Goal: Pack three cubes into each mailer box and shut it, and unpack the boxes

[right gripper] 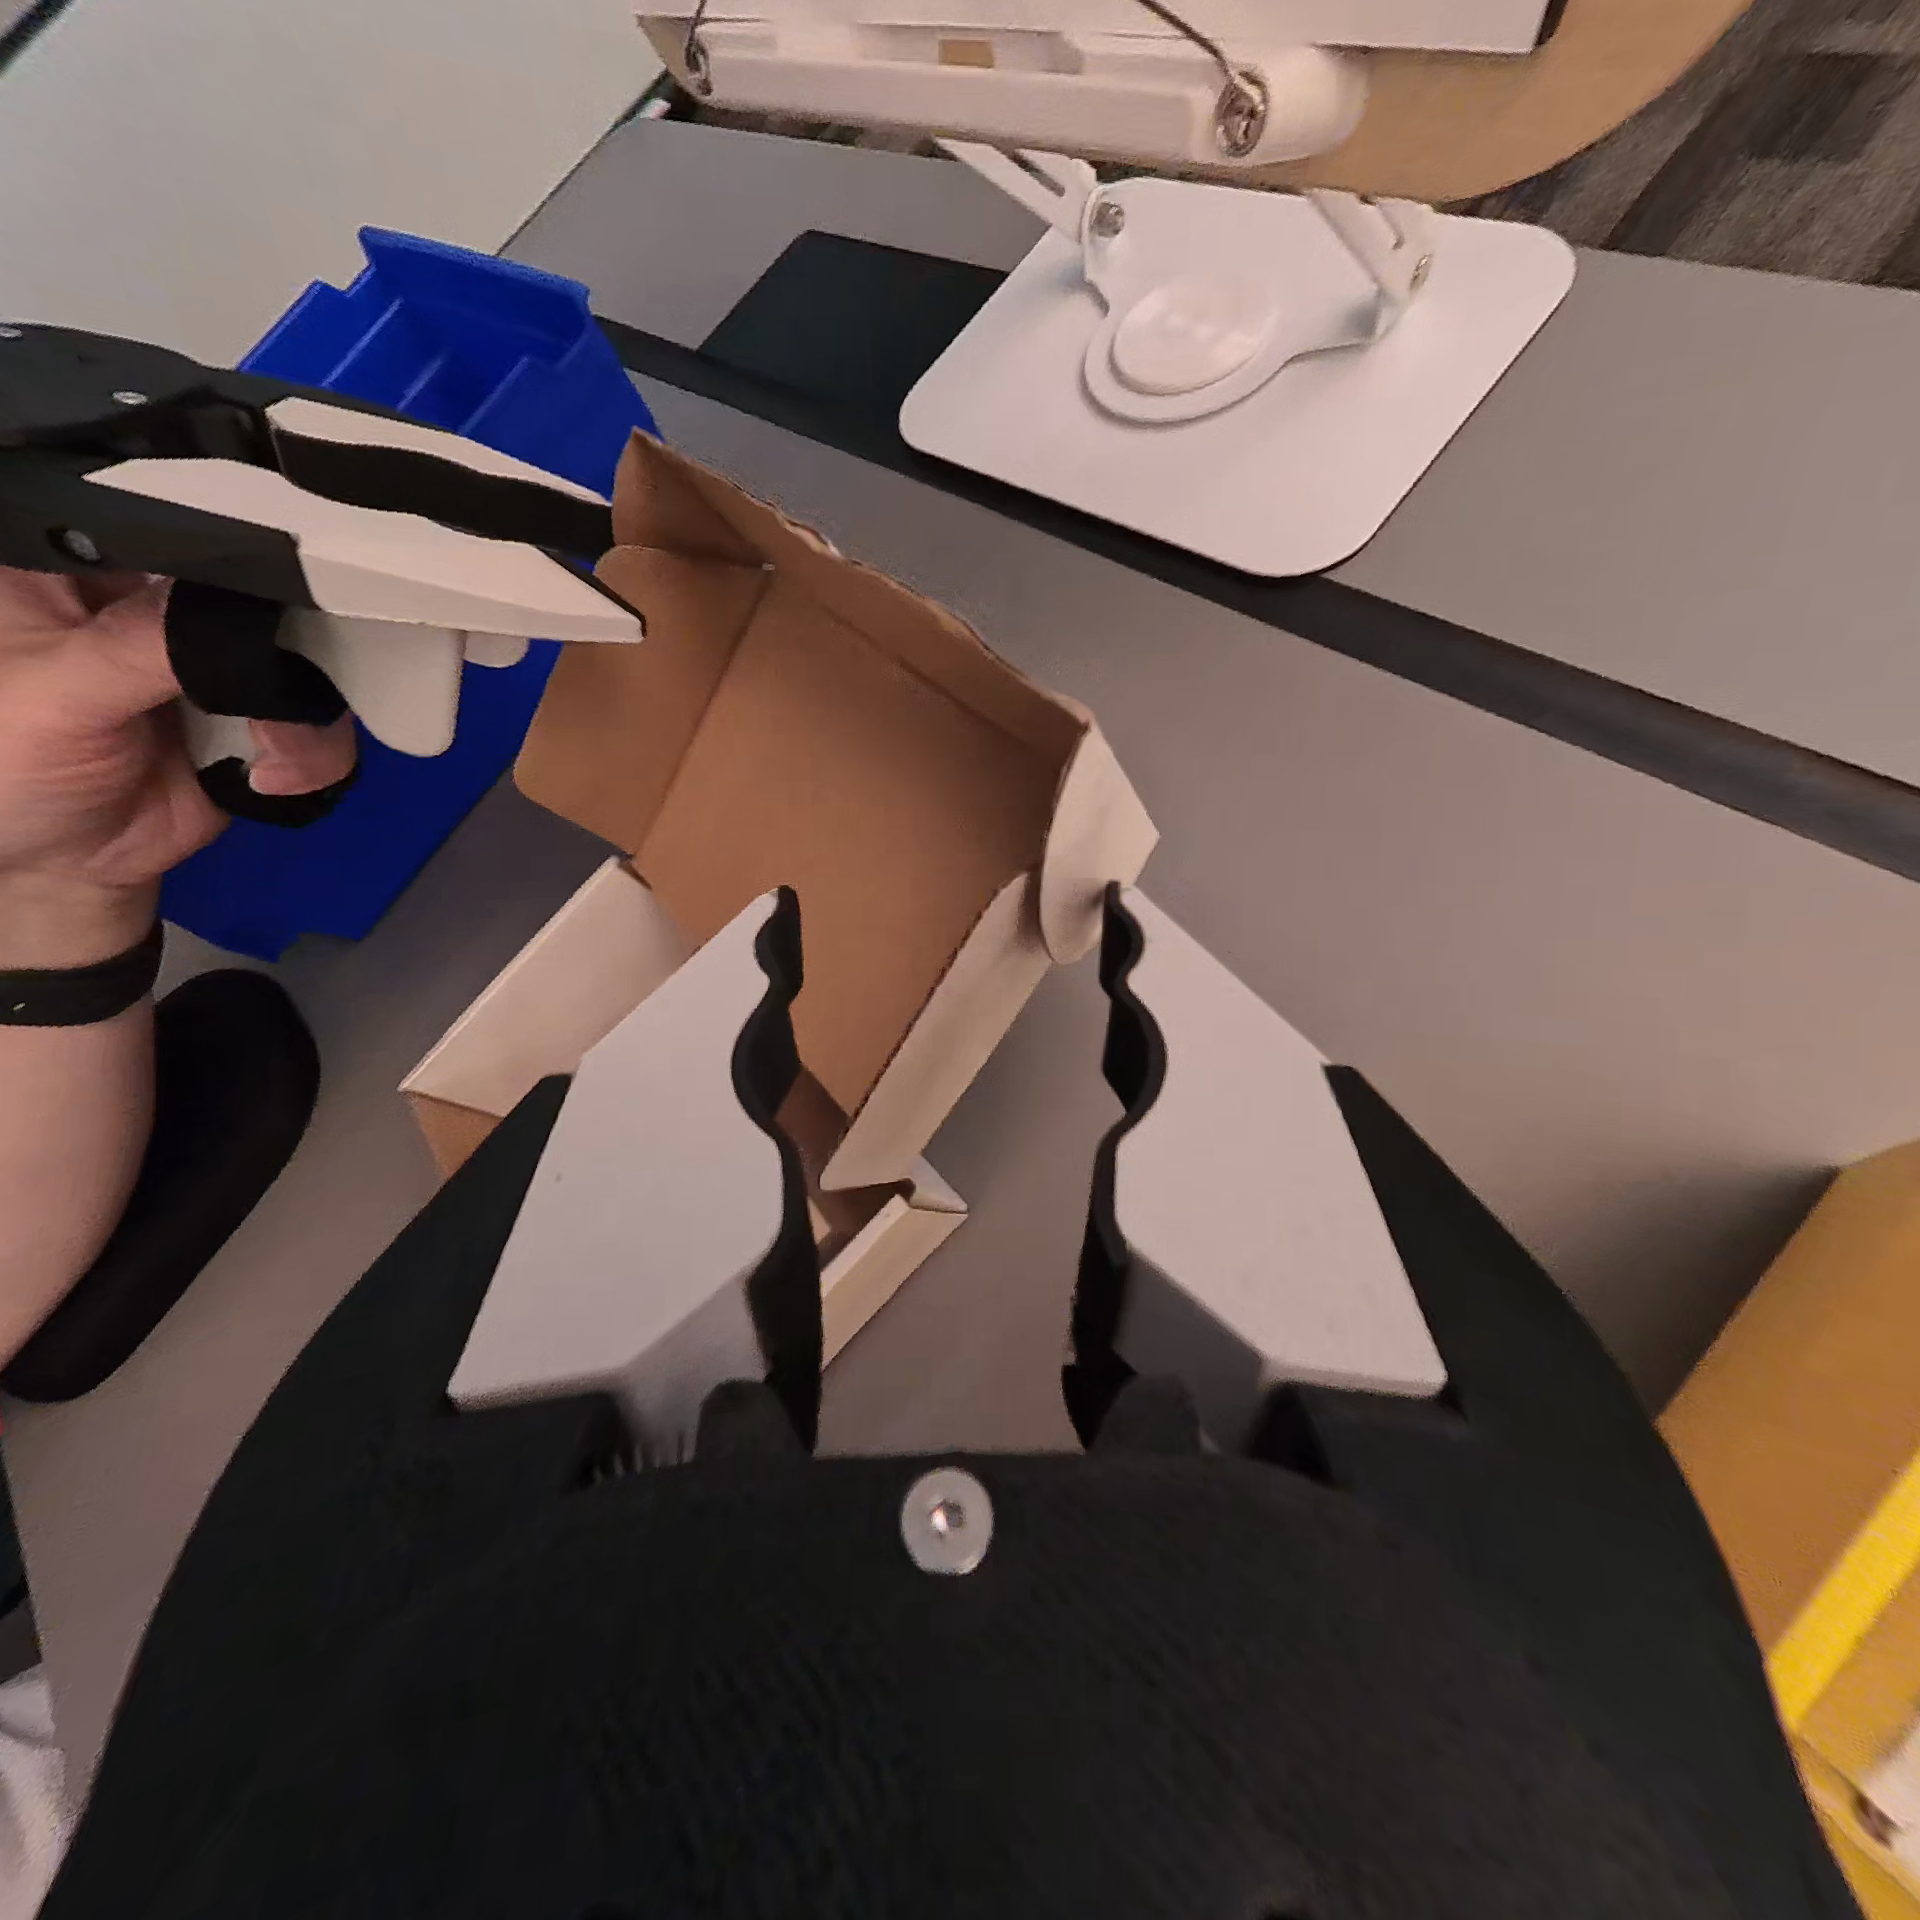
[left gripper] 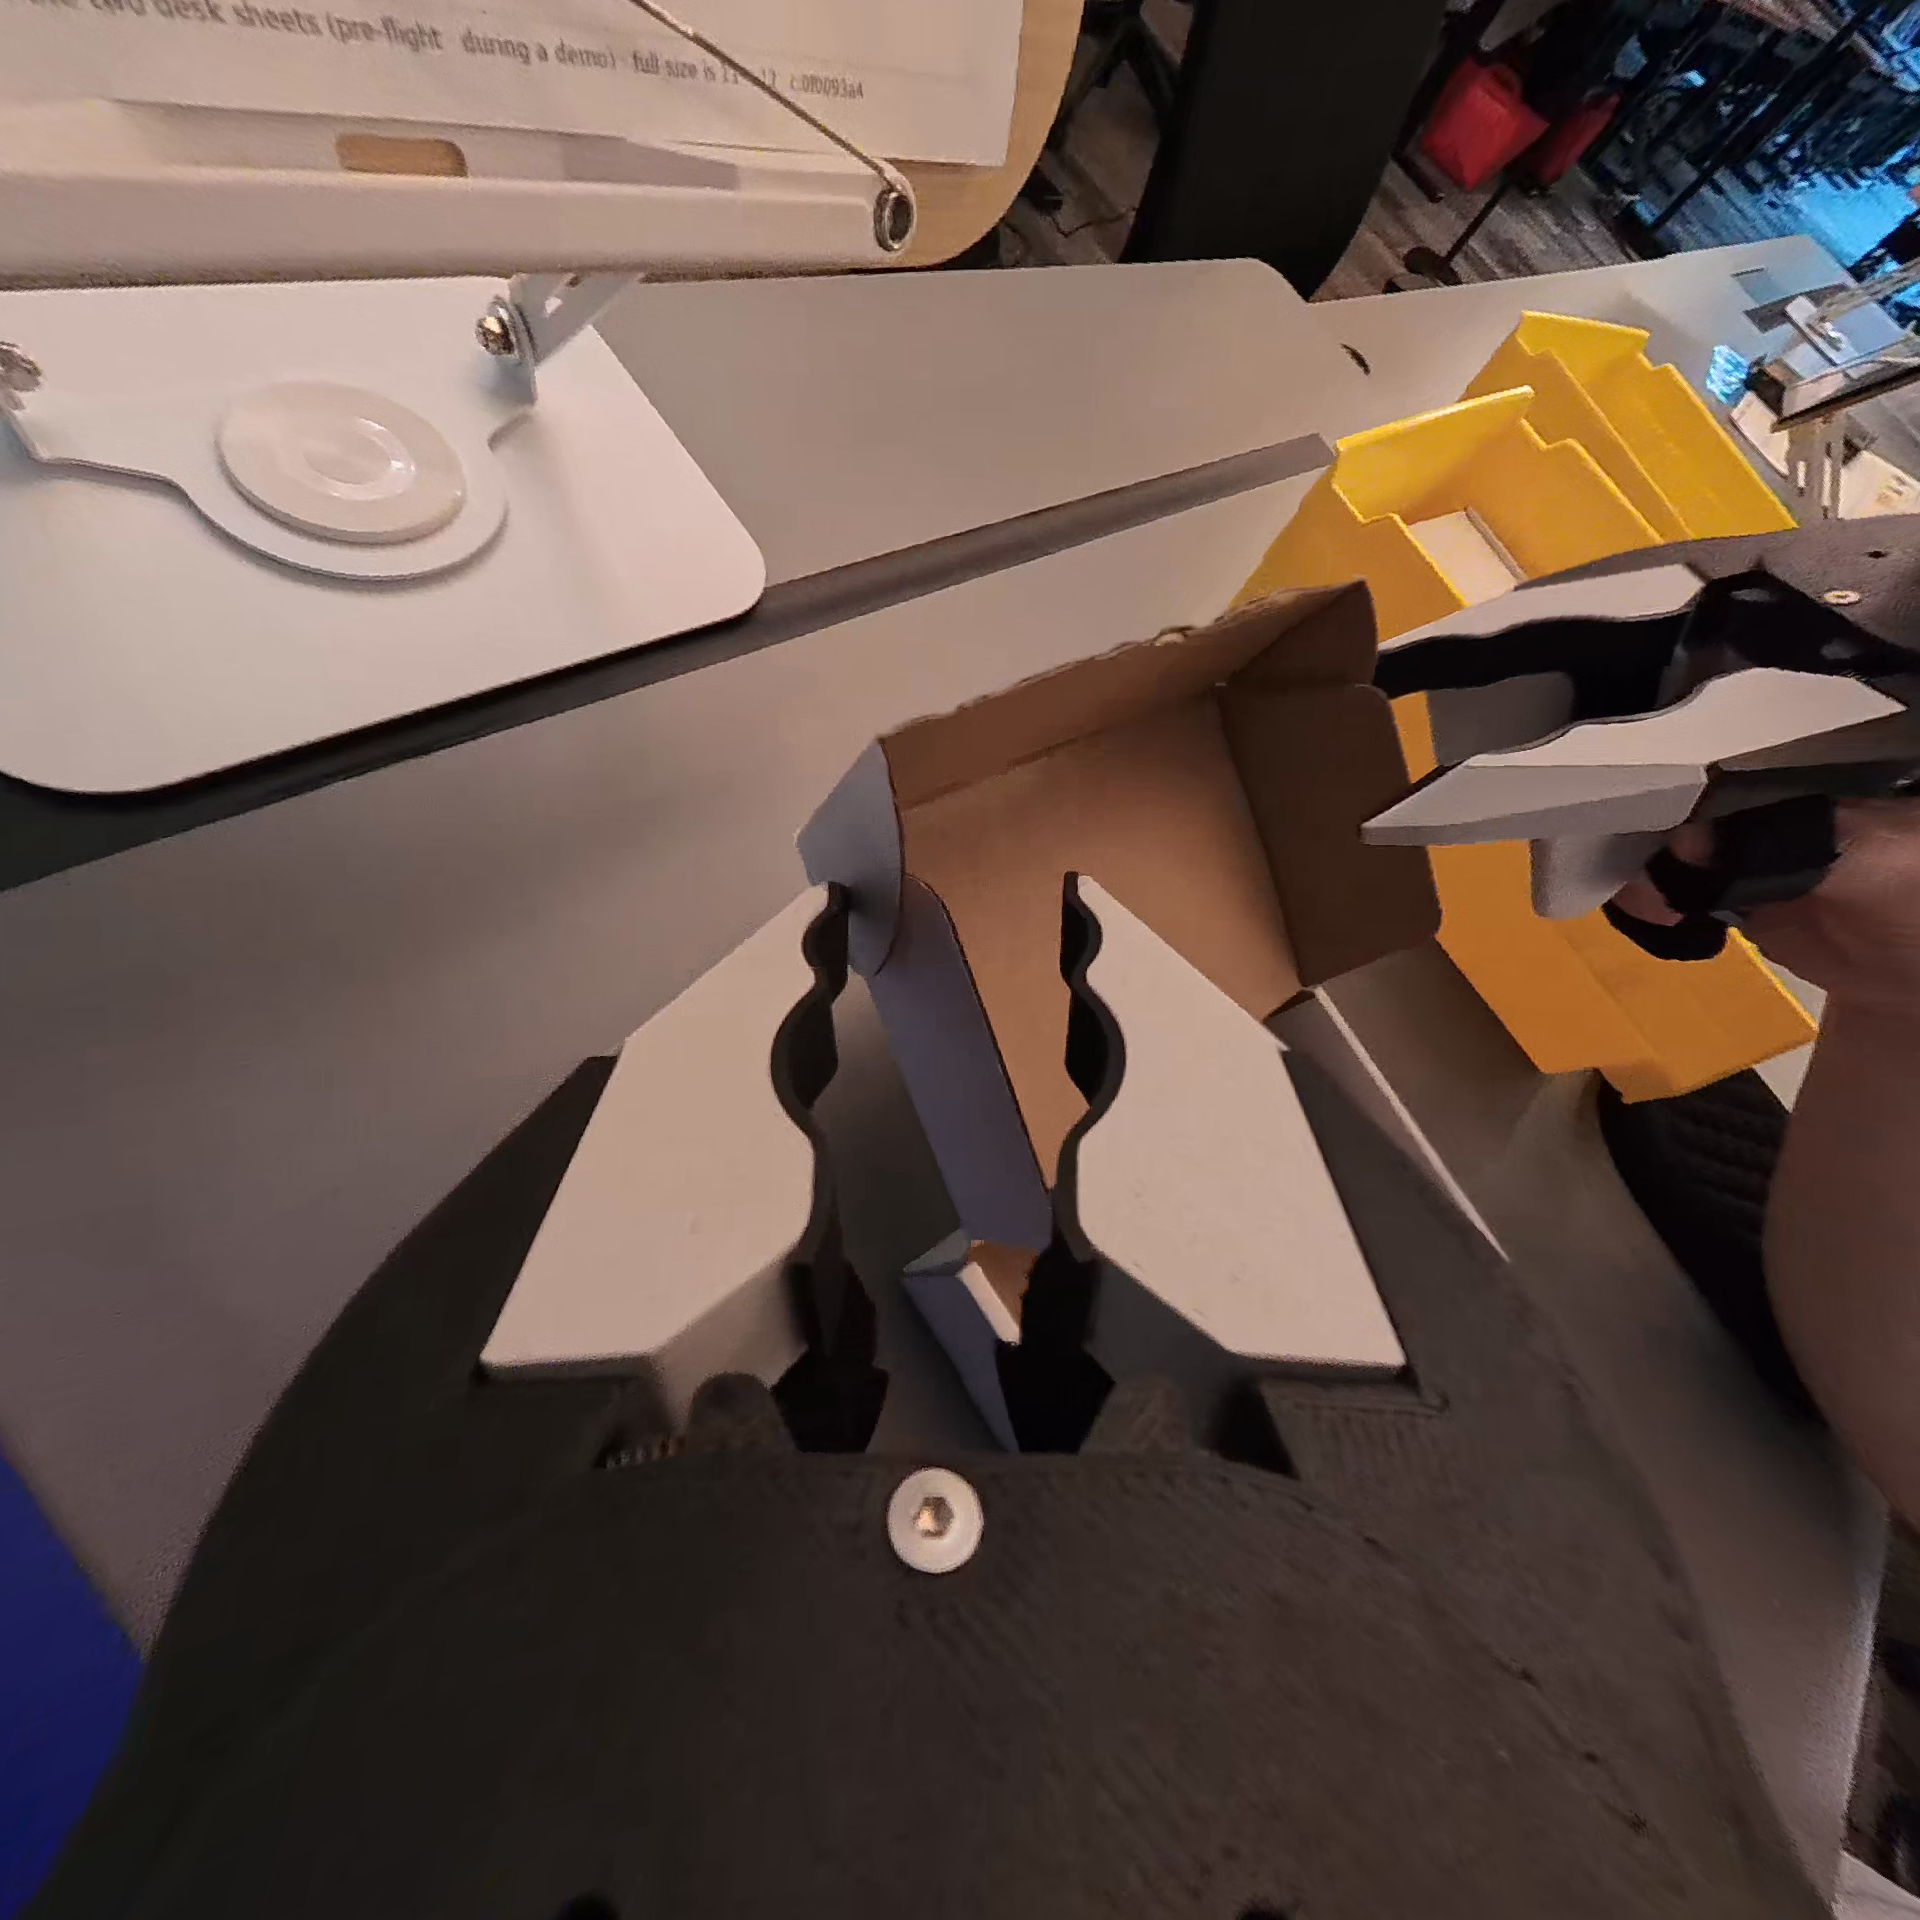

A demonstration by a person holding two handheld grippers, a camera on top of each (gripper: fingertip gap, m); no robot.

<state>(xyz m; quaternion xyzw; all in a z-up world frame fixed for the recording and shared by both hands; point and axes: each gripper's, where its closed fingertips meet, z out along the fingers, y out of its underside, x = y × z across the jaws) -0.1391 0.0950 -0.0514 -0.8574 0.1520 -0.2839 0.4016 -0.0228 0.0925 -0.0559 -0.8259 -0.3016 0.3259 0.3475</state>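
Note:
A mailer box, white outside and brown inside, stands on the grey table with its lid [left gripper: 1091, 810] raised; the lid also shows in the right wrist view [right gripper: 862, 769]. My left gripper [left gripper: 951, 888] is open, its fingers either side of the lid's left side flap [left gripper: 956, 1081]. My right gripper [right gripper: 948, 896] is open, its fingers either side of the lid's right side flap [right gripper: 956, 1039]. Each gripper also shows side-on in the other view: the right one [left gripper: 1382, 748], the left one [right gripper: 618, 571]. The box base wall [right gripper: 488, 1049] is partly visible. No cubes are visible.
A yellow bin [left gripper: 1455, 499] sits just right of the box, and a blue bin [right gripper: 436, 343] just left of it. A white stand with a flat base [right gripper: 1299, 416] holds a paper sheet behind the box. A black pad [right gripper: 208, 1143] lies near the left wrist.

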